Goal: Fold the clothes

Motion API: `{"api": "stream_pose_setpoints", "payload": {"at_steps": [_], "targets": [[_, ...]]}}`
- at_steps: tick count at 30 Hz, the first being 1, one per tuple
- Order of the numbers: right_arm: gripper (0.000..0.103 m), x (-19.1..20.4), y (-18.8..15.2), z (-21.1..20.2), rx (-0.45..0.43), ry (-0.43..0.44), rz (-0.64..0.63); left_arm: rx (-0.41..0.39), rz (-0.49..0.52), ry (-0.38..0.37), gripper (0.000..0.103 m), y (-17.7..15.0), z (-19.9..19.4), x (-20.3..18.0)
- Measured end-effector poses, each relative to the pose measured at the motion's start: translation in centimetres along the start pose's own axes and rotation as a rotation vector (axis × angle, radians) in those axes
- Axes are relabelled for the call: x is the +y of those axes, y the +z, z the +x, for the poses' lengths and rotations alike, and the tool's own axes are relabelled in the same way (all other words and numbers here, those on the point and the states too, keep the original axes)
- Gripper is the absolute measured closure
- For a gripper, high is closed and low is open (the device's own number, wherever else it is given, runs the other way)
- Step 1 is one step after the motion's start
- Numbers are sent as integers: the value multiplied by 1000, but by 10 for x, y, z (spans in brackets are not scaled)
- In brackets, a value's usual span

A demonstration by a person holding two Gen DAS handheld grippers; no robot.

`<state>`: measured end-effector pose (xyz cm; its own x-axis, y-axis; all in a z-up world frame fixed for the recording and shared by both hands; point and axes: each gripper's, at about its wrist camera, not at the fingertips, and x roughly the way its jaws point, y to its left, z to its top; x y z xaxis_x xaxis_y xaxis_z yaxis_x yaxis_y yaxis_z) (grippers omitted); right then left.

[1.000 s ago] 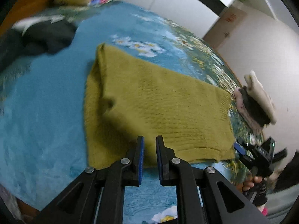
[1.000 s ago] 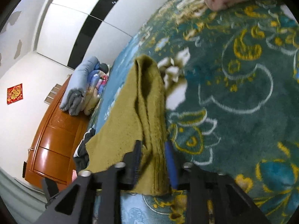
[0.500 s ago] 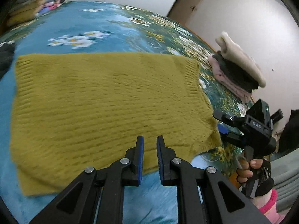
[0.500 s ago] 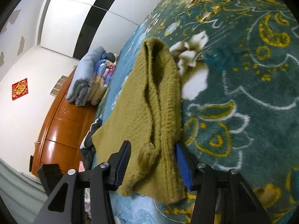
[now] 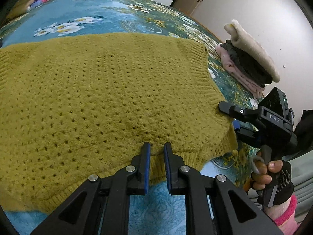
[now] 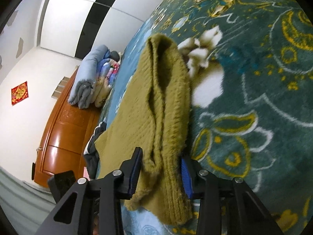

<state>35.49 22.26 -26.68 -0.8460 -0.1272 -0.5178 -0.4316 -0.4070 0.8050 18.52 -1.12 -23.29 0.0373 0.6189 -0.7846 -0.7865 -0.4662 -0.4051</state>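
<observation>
- An olive-yellow knitted sweater [image 5: 109,90] lies spread flat on a bed covered by a blue floral blanket [image 5: 93,13].
- Bare blanket shows beyond the sweater's far edge and past its ribbed hem on the right.
- The left gripper [image 5: 157,150] hovers just over the sweater's near edge; its jaws stand a narrow gap apart, with nothing between them.
- The left wrist view alone shows the whole flat sweater and a stack of folded clothes [image 5: 250,62] near the bed's right edge, well apart from the sweater.
- In that view a gloved hand [image 5: 272,174] holds the right gripper [image 6: 161,165] at the sweater's right corner.
- The right wrist view alone shows that corner bunched in folds between the jaws, which have just been closing and now press on the knit.
- It also shows folded quilts [image 6: 93,78] and a wooden headboard [image 6: 64,137] at the bed's far end, and dark clothing [image 6: 92,148] beside the sweater's far corner.
</observation>
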Motion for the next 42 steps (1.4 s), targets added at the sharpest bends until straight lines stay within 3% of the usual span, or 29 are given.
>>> {"api": "stream_pose_setpoints", "payload": {"at_steps": [7, 13, 16, 21, 25, 28, 31, 36, 39, 42], "targets": [[74, 14, 6, 5, -3, -52, 16, -15, -30, -63, 90, -5, -8, 12], [76, 76, 15, 14, -1, -99, -141, -45, -82, -128, 90, -18, -28, 31], [76, 126, 14, 24, 6, -128, -300, -111, -110, -123, 90, -23, -55, 47], [76, 216, -8, 59, 74, -68, -559, -266, -218, -81, 90, -36, -113, 92], [76, 267, -36, 96, 155, 1, -699, -372, -316, -26, 90, -38, -155, 137], [77, 290, -60, 131, 241, 39, -761, -405, -390, 6, 90, -43, -169, 165], [86, 298, -85, 170, 347, 53, -777, -419, -457, 15, 90, -49, -175, 188], [86, 283, -119, 212, 465, 22, -787, -398, -512, -3, 90, -56, -172, 202], [86, 277, -113, 200, 434, 51, -761, -386, -480, -33, 89, -50, -166, 193], [83, 274, -92, 176, 345, 78, -721, -370, -450, -88, 72, -40, -156, 184]]}}
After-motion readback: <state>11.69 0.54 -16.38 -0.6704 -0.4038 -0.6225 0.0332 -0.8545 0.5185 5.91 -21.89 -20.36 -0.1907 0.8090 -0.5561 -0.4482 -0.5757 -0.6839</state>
